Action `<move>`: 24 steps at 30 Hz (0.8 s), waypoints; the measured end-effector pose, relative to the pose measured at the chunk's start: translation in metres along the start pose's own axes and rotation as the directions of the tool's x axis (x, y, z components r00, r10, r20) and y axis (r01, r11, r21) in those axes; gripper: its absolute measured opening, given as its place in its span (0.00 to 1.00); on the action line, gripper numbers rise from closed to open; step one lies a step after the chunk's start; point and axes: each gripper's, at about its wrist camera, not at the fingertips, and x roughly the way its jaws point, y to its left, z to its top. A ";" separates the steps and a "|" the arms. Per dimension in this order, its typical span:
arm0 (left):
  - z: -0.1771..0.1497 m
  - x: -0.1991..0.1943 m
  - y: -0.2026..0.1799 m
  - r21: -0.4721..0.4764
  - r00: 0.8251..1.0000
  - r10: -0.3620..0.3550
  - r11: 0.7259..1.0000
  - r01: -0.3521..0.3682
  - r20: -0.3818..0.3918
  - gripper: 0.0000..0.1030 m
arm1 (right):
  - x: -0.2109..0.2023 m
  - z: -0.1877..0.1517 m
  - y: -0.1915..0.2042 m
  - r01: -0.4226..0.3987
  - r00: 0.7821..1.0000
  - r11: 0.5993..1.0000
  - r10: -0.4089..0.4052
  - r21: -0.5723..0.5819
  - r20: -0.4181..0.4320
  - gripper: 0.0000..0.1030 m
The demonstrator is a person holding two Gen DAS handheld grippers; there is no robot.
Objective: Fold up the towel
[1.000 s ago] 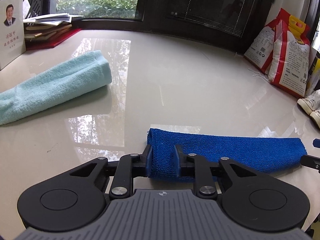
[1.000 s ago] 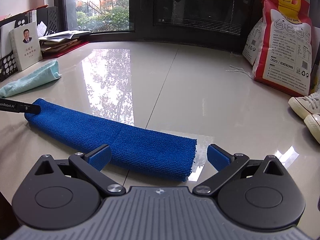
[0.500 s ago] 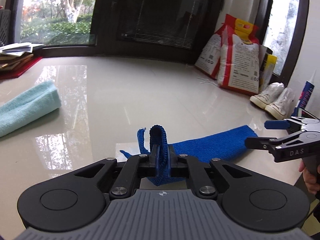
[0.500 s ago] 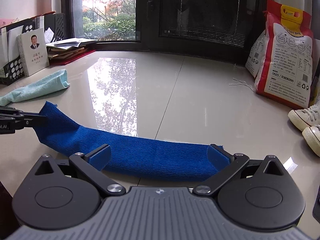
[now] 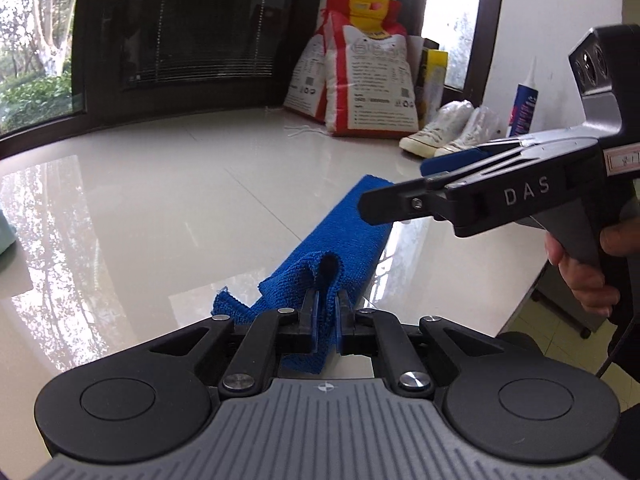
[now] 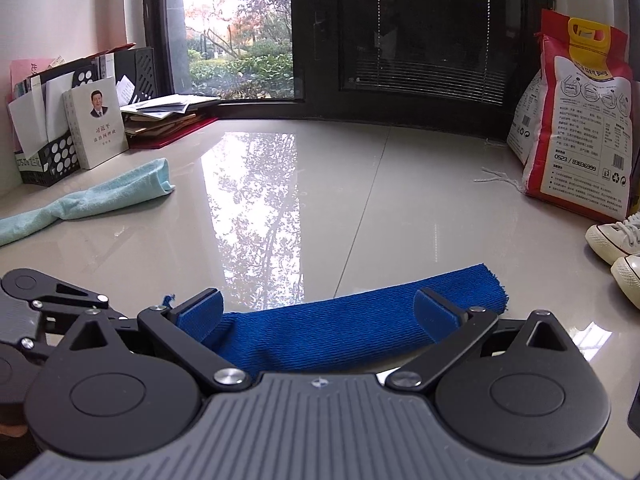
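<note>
A blue towel [image 5: 344, 236], folded into a long strip, lies on the glossy white table [image 5: 160, 208]. My left gripper [image 5: 325, 312] is shut on the towel's near end, lifting it so it bunches up. My right gripper [image 6: 318, 312] is open wide, its blue pads either side of the towel [image 6: 360, 324], just above it. The right gripper also shows in the left wrist view [image 5: 400, 196], over the towel's far end.
A light teal towel [image 6: 92, 200] lies at the left. Books and a file rack [image 6: 72, 128] stand at the back left. Rice bags [image 6: 576, 128] and white sneakers [image 6: 616, 248] sit at the right. The table edge [image 5: 516, 308] is close on the right.
My left gripper closed on the towel's end, lifted it and swung it toward the right gripper. The right gripper moved in over the towel, still open.
</note>
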 end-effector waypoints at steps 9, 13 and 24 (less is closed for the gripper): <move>-0.021 -0.004 -0.029 0.087 1.000 -0.014 0.996 0.014 0.001 0.09 | 0.001 -0.004 0.027 -0.108 0.994 0.994 0.107 -0.036 -0.033 0.91; -0.028 -0.006 -0.035 0.105 0.999 -0.032 0.994 0.033 -0.008 0.09 | 0.004 -0.006 0.035 -0.131 0.990 0.990 0.128 -0.048 -0.054 0.85; -0.032 0.003 -0.045 0.141 0.999 -0.040 0.989 0.042 -0.020 0.09 | 0.004 -0.018 0.052 -0.185 0.976 0.981 0.176 -0.063 -0.125 0.45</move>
